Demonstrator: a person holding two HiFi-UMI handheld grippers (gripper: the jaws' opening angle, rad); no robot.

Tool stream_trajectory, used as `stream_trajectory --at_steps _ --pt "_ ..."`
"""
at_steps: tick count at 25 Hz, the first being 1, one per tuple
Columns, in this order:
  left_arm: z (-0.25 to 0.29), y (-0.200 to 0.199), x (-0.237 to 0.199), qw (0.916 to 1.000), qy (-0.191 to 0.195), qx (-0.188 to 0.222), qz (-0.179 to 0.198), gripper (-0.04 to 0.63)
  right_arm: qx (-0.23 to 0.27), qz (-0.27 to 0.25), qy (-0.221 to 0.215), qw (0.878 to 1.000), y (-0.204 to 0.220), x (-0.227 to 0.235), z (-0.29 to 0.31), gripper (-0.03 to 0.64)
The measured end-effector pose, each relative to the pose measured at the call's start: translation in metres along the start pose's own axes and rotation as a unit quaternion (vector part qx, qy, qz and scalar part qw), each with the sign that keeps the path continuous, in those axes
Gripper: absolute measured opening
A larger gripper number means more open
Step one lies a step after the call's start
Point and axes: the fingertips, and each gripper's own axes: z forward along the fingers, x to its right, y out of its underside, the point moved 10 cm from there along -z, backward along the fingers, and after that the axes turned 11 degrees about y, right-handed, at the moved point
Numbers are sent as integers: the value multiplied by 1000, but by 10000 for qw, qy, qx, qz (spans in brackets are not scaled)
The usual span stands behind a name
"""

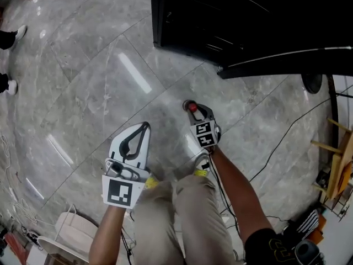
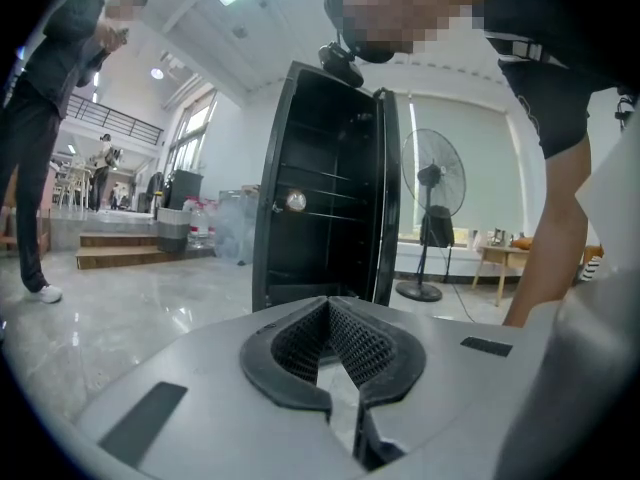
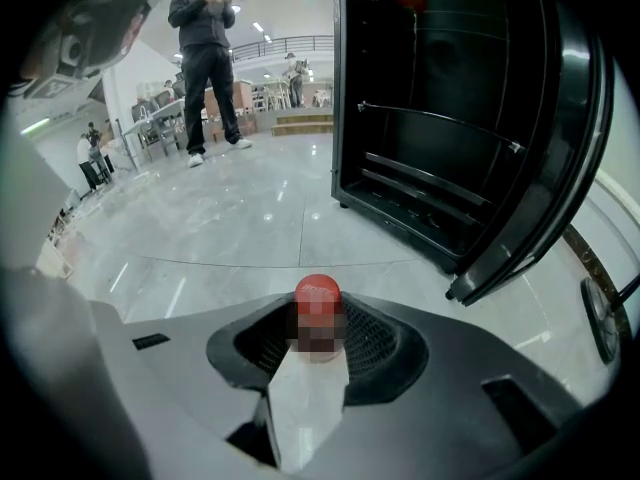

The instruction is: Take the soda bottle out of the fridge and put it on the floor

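Note:
The soda bottle (image 1: 192, 107) shows mainly as a red cap (image 3: 318, 290) poking up between the jaws of my right gripper (image 1: 194, 108), which is shut on the bottle's neck; the body is hidden below the gripper. It hangs over the grey marble floor (image 1: 99, 81), in front of the black fridge (image 1: 248, 21). The fridge stands open with bare shelves (image 3: 440, 128), and its door (image 3: 570, 148) swings out to the right. My left gripper (image 1: 144, 128) sits lower left, its jaw tips meeting with nothing between them (image 2: 326, 306).
A standing fan (image 2: 432, 218) is right of the fridge, its base (image 1: 312, 83) beside a black cable (image 1: 287, 137). Wooden furniture (image 1: 339, 164) lines the right edge. A white stool (image 1: 71, 231) is at lower left. A person (image 3: 205, 58) stands far left; shoes (image 1: 11, 37) show.

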Motion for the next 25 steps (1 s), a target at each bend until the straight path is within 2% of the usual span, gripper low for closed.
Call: stream_trajectory --at_steps 6,11,13,15,21,25 --pt "6 -2 3 9999 93 -63 22 15 -1 -113 8 9999 9 0 1 129" --pt "7 -5 7 9998 176 -55 37 15 -240 -274 -101 9993 8 -1 1 135" --pt "7 -8 10 9996 236 -127 61 15 -397 -218 -231 9987 11 -2 1 264" --pt "5 -16 13 9995 263 -184 50 15 -402 -162 -263 9987 7 0 -6 284" --pt "-12 -70 37 9991 352 -217 11 15 -313 -83 -198 9993 -28 11 -72 275" --pt "-30 -134 58 9990 371 -234 -25 15 -194 -46 -95 9998 -68 26 -140 186"
